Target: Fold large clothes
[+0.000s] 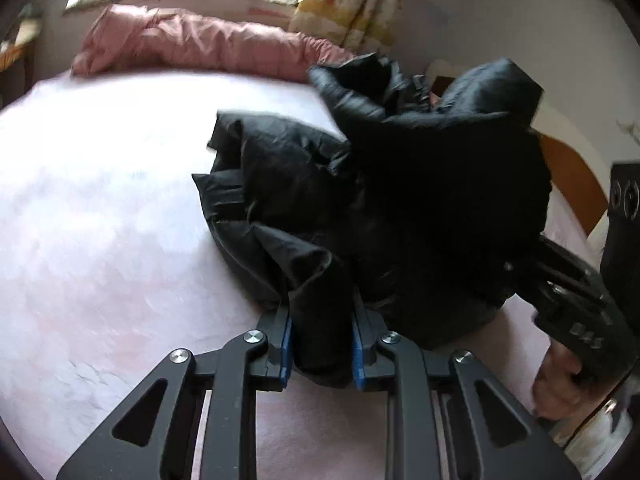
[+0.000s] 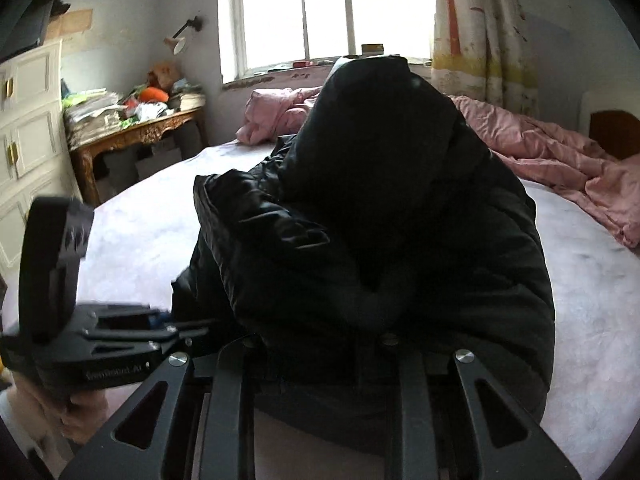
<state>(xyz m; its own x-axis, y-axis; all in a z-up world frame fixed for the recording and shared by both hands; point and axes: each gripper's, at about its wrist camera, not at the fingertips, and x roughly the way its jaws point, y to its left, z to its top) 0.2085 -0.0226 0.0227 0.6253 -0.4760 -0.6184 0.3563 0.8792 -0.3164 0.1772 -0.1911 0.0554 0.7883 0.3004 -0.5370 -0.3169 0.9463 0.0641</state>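
Note:
A black puffer jacket lies bunched on the pale pink bed sheet. My left gripper is shut on a fold of the jacket's near edge, its blue pads pressed on the fabric. In the right wrist view the jacket rises in a heap right in front of the camera and covers my right gripper's fingers, so their state is hidden. The right gripper's body shows at the right of the left wrist view, held by a hand. The left gripper shows at the lower left of the right wrist view.
A crumpled pink quilt lies along the far side of the bed under the window. A cluttered wooden side table and white drawers stand to the left. A wooden headboard is on the right.

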